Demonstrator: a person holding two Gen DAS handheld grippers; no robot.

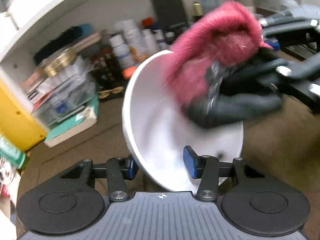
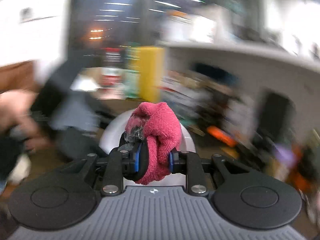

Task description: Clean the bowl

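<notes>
A white bowl (image 1: 160, 120) is tilted on its side, its rim gripped between the blue pads of my left gripper (image 1: 162, 165), one pad inside, one outside. My right gripper (image 2: 153, 163) is shut on a pink fluffy cloth (image 2: 160, 126) wrapped over a black piece. In the left wrist view the cloth (image 1: 210, 46) presses against the bowl's upper inner wall, with the right gripper's black fingers (image 1: 240, 104) behind it. The bowl (image 2: 188, 140) shows only as a white edge behind the cloth in the blurred right wrist view.
Brown table surface (image 1: 80, 146) lies below. Behind stand bottles (image 1: 128, 44), a stack of clear boxes and books (image 1: 66, 92), a yellow box (image 1: 14, 120) and a black chair (image 1: 170, 10). A person's hand (image 2: 16, 116) is at the left.
</notes>
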